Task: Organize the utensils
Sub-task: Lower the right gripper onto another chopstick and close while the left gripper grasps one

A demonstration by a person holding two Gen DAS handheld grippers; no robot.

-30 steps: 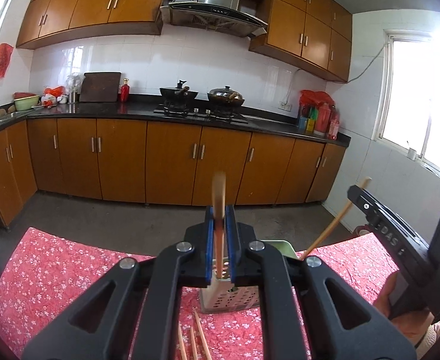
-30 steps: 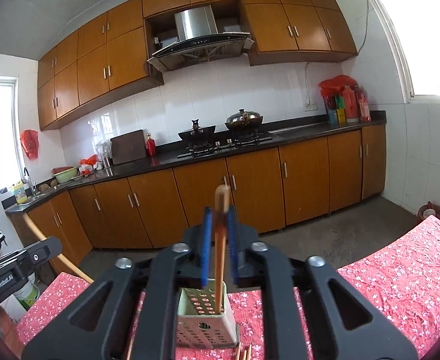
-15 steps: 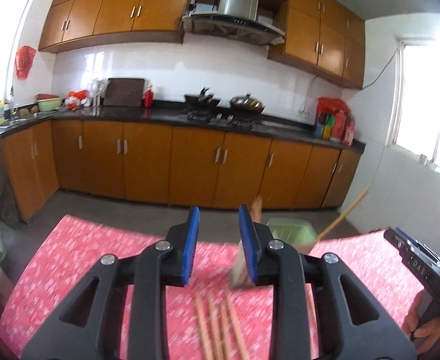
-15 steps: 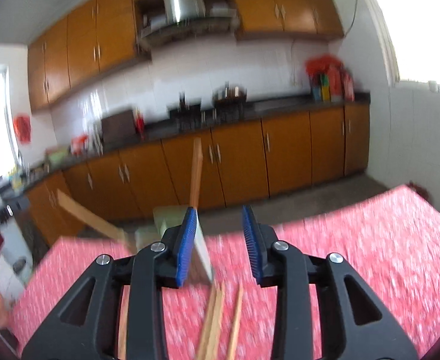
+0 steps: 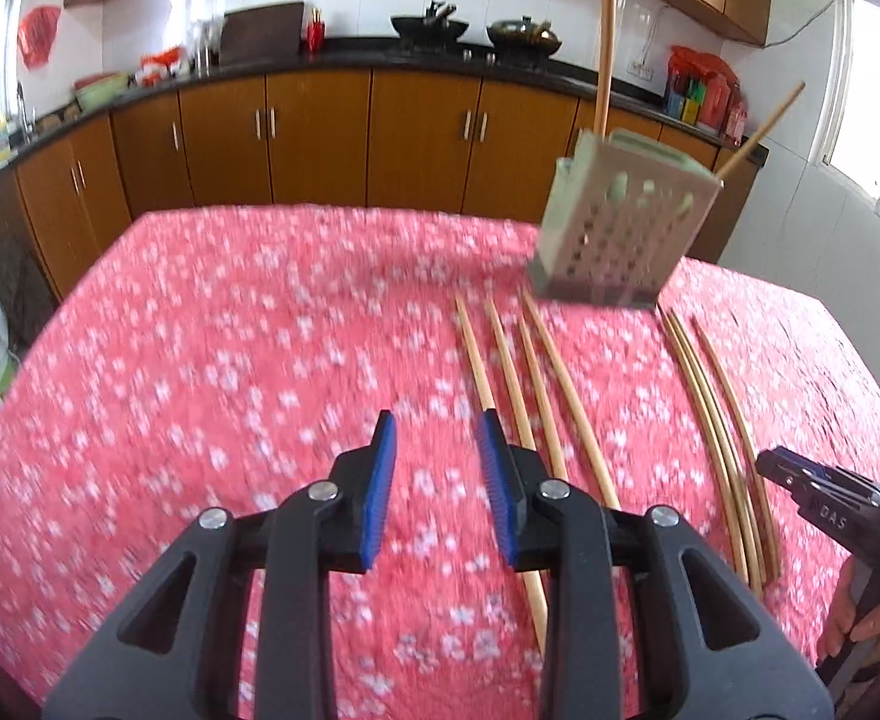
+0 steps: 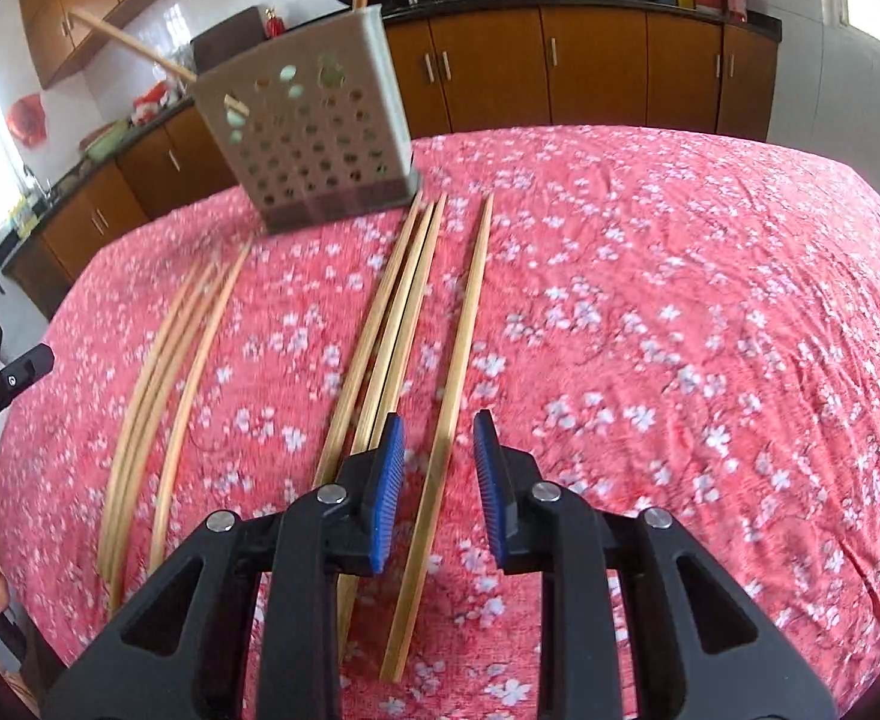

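A perforated green-grey utensil holder [image 5: 620,228] stands at the table's far side with two chopsticks [image 5: 605,42] sticking out of it; it also shows in the right wrist view [image 6: 314,132]. Several wooden chopsticks [image 5: 536,372] lie on the red floral cloth in two groups. My left gripper [image 5: 437,450] is open and empty, low over the cloth just left of the nearest chopsticks. My right gripper [image 6: 437,450] is open, its jaws either side of the rightmost chopstick [image 6: 452,396]. The other chopstick group [image 6: 164,372] lies to its left.
The table is covered by a red floral cloth [image 5: 200,360] [image 6: 680,300]. Behind it run wooden kitchen cabinets [image 5: 320,132] and a dark counter with pans. The other gripper's tip shows at each view's edge [image 5: 824,492] [image 6: 2,384].
Both grippers let go of their chopsticks into the holder, opened, and dropped down toward the chopsticks lying on the cloth.
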